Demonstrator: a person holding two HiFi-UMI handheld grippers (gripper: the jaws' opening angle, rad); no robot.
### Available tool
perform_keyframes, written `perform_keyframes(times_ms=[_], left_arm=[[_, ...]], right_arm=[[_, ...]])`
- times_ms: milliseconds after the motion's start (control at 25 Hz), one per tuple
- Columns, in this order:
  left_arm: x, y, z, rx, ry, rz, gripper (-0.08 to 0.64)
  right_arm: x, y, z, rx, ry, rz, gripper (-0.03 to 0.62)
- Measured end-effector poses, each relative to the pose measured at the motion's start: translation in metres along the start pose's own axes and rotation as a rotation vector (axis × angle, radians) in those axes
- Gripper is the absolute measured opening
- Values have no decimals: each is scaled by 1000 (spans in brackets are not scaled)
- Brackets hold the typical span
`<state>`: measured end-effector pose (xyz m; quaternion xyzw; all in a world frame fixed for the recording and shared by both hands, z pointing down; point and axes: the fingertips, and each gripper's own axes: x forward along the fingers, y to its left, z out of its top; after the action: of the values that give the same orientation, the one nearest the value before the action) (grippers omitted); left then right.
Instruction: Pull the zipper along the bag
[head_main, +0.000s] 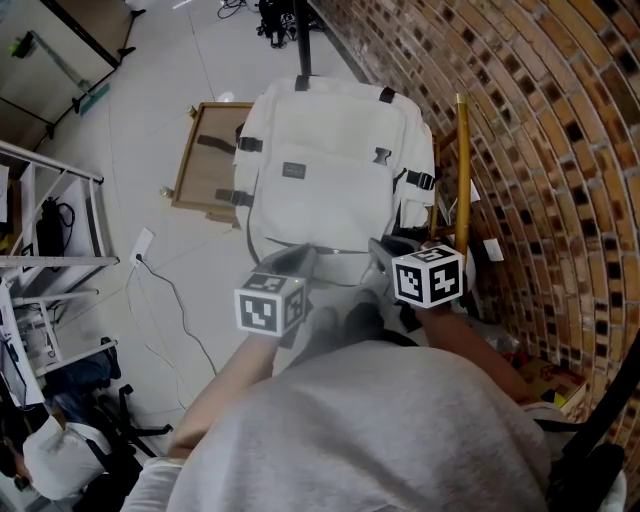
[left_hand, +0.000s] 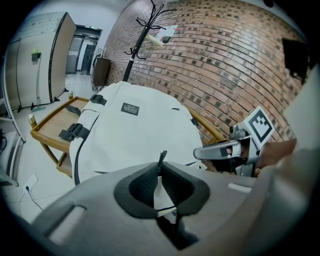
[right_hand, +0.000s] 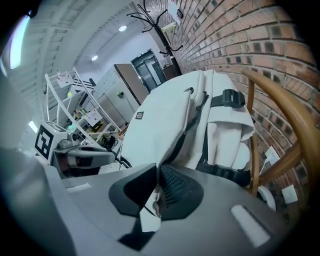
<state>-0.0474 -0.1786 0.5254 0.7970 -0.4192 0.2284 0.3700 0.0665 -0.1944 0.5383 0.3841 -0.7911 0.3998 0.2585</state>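
A white backpack (head_main: 330, 170) with black straps and buckles lies tilted on a wooden chair against the brick wall. My left gripper (left_hand: 161, 169) is shut on a thin dark zipper pull (left_hand: 162, 157) that sticks up between its pads, with white fabric below it. In the head view the left gripper (head_main: 303, 258) sits at the bag's near edge. My right gripper (right_hand: 157, 174) is shut on a fold of the bag's white fabric (right_hand: 150, 215). It stands just right of the left one, and the head view shows this right gripper (head_main: 381, 251) at the same edge.
The brick wall (head_main: 540, 140) runs close along the right. A wooden chair rail (head_main: 462, 170) stands beside the bag. A wooden frame (head_main: 205, 160) lies on the floor at its left. A metal shelf rack (head_main: 50, 220) and a floor cable (head_main: 170, 290) are further left.
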Motion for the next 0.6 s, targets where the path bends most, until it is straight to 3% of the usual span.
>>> perform_keyframes(times_ms=[600], left_arm=[[-13, 30, 0, -42, -15, 33, 26]], right_arm=[[1, -6, -1, -7, -2, -57, 18]])
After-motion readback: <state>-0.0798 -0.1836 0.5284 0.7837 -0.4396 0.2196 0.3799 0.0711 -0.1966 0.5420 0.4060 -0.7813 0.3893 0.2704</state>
